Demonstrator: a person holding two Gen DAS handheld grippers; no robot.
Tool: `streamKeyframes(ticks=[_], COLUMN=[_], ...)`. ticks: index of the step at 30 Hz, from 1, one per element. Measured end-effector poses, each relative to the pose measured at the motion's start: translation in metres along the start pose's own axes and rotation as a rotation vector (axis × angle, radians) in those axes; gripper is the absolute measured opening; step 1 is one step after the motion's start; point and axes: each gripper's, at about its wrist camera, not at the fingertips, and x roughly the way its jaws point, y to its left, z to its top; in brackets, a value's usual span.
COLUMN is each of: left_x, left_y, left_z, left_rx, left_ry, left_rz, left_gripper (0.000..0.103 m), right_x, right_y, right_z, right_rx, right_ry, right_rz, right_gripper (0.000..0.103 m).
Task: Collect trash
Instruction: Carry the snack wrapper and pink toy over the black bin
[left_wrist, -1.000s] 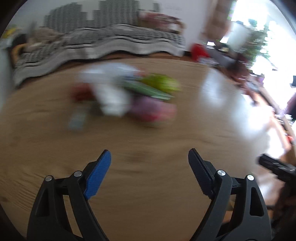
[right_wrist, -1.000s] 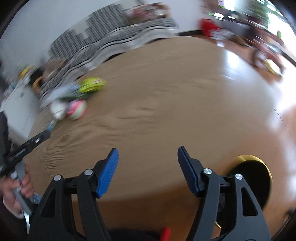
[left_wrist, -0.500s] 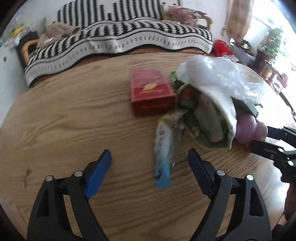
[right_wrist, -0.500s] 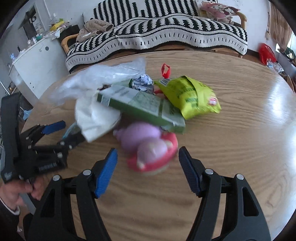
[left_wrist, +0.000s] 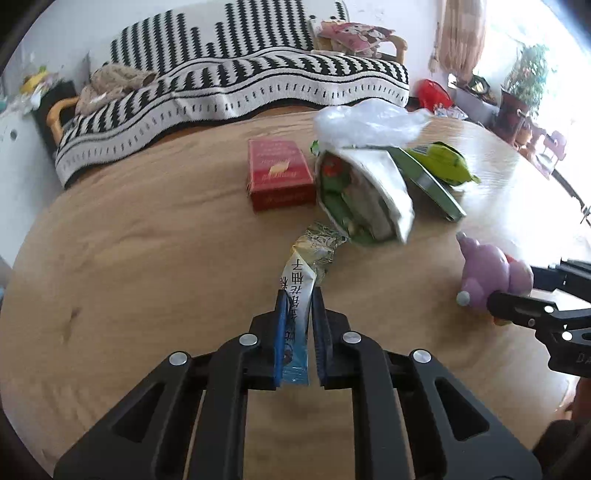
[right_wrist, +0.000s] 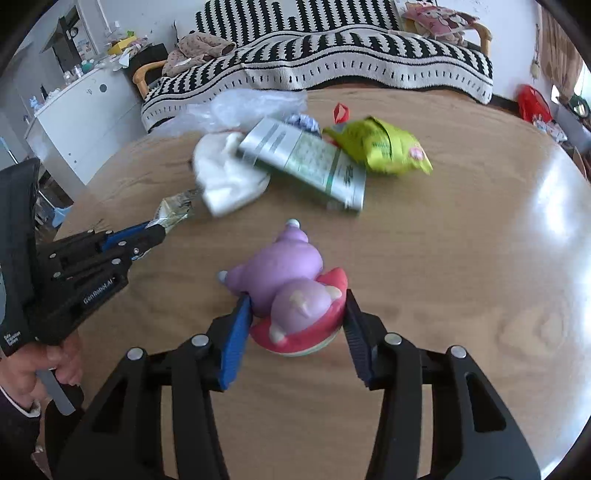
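You are clamping the left gripper (left_wrist: 297, 325) onto the near end of a long, thin snack wrapper (left_wrist: 299, 291); its jaws have just been closing, and the pads are now pinching the flat blue-and-white foil so it can be lifted off the wooden table (left_wrist: 147, 258). The wrapper is lying lengthwise, its crumpled far end pointing toward the trash pile. To the right, you are closing the right gripper (right_wrist: 295, 325) around a purple squishy toy (right_wrist: 288, 288) on a red base, both pads touching its sides. Farther off, a red box (left_wrist: 279, 173), a white plastic bag (left_wrist: 365, 122), a green carton (right_wrist: 306, 162) and a yellow-green chip bag (right_wrist: 384, 147) are sitting clustered together, waiting their turn.
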Motion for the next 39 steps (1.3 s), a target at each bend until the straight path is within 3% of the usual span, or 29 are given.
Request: streamKeyframes(ticks=[5,9,13,21,23,29,35,39], left_x=[-0.044,-0.070,-0.091,-0.109,-0.109,-0.088,-0.049,-0.031], left_y=[-0.009,-0.046,-0.118,-0.286,-0.335,-0.435,-0.485,-0.490], left_z=[-0.026,-0.035,-0.041,-0.057,-0.069,-0.110,-0.150,-0.154], left_rx=[-0.046,-0.024,0.064,0.251,0.304,0.409,0.434,0.461], left_ry=[-0.008,-0.009,-0.026,-0.013,0.019,0.116,0.230,0.263], left_rz=[-0.039,-0.103,-0.175,-0.416,-0.479,-0.588,-0.603,-0.594], left_gripper=[0.010,0.010,0.010,0.010,0.010,0.010,0.010,0.011], right_x=[-0.051,-0.103,-0.152,-0.232,-0.246,-0.267,-0.264,-0.258], right_y=[-0.008,-0.042,-0.093,-0.207,-0.228,-0.276,-0.306,-0.320], right_z=[-0.035,-0.067,-0.113,-0.224,-0.248,-0.312,-0.350,-0.364], right_rx=[0.047,0.138,0.246,0.502,0.555,0.672,0.743,0.767], right_ry=[-0.064,-0.129,-0.181,-0.220,-0.223,-0.215,-0.189,-0.178], right_rz=[0.002,-0.034,-0.114,-0.321,-0.354,-0.421,-0.439,-0.434], right_gripper=[0.048,0.048,0.048,0.048,0.048,0.048,0.048,0.048])
